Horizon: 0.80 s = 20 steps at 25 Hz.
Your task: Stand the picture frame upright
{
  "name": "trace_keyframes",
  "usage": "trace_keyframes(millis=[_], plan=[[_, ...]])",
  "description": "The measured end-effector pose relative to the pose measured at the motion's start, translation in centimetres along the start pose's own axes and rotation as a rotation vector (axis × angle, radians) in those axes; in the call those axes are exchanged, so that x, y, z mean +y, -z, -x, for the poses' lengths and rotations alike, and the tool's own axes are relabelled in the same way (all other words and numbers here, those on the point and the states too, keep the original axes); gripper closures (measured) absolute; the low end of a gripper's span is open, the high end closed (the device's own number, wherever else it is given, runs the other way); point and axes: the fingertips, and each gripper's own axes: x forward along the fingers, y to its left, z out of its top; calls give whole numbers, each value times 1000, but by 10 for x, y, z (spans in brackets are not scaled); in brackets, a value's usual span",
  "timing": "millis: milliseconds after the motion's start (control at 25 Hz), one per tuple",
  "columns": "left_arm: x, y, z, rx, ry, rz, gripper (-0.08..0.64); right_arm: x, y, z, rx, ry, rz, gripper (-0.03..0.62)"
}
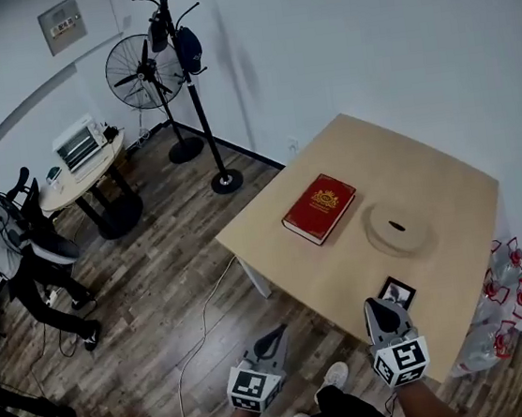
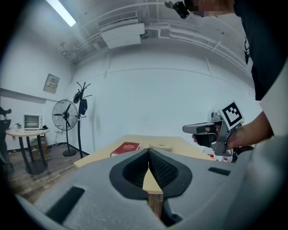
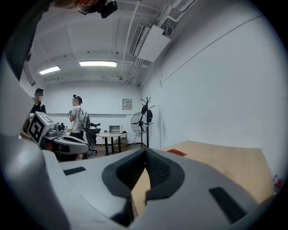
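While both tools were held low in front of the person, the left tongs point(image 1: 278, 331) hung over the wooden floor point(image 1: 157, 282), off the near-left edge of the worktop point(image 1: 425, 159), their jaws pressed together on nothing. The right tongs point(image 1: 375, 302) reached over the worktop's near edge, jaws likewise closed and empty. Their tip was just beside the picture frame point(image 1: 398, 291), and whether it touched could not be told. That small dark frame lay flat, close to the near edge and not far from the right-hand corner, with bare wood on its left.

Further in, a round wooden disc point(image 1: 400, 226) with a dark slot rested near the middle, well apart from the frame. A red book point(image 1: 319, 207) lay flat to its left, one corner close to the left edge. Beyond these two the worktop ran bare to its far corner against the white wall. Off the right edge, clear items with red parts point(image 1: 506, 267) were crowded on the floor.

Left of the worktop the floor was open, crossed only by a thin white cable point(image 1: 202, 321). Further off stood a coat stand point(image 1: 192, 89) and a pedestal fan point(image 1: 143, 72) by the wall, then a round table point(image 1: 78, 183), with a person point(image 1: 1, 244) at the far left.
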Motion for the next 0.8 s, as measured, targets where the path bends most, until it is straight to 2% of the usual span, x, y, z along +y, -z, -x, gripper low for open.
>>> trace_keyframes(millis=[440, 600, 800], plan=[[-8, -20, -119, 40, 97, 11, 557, -120, -1, -34, -19, 116, -61, 583], [-8, -25, -156, 38, 111, 47, 557, -152, 5, -34, -5, 143, -63, 583], [-24, -28, -188, 53, 167, 32, 557, -188, 9, -23, 3, 197, -81, 583]])
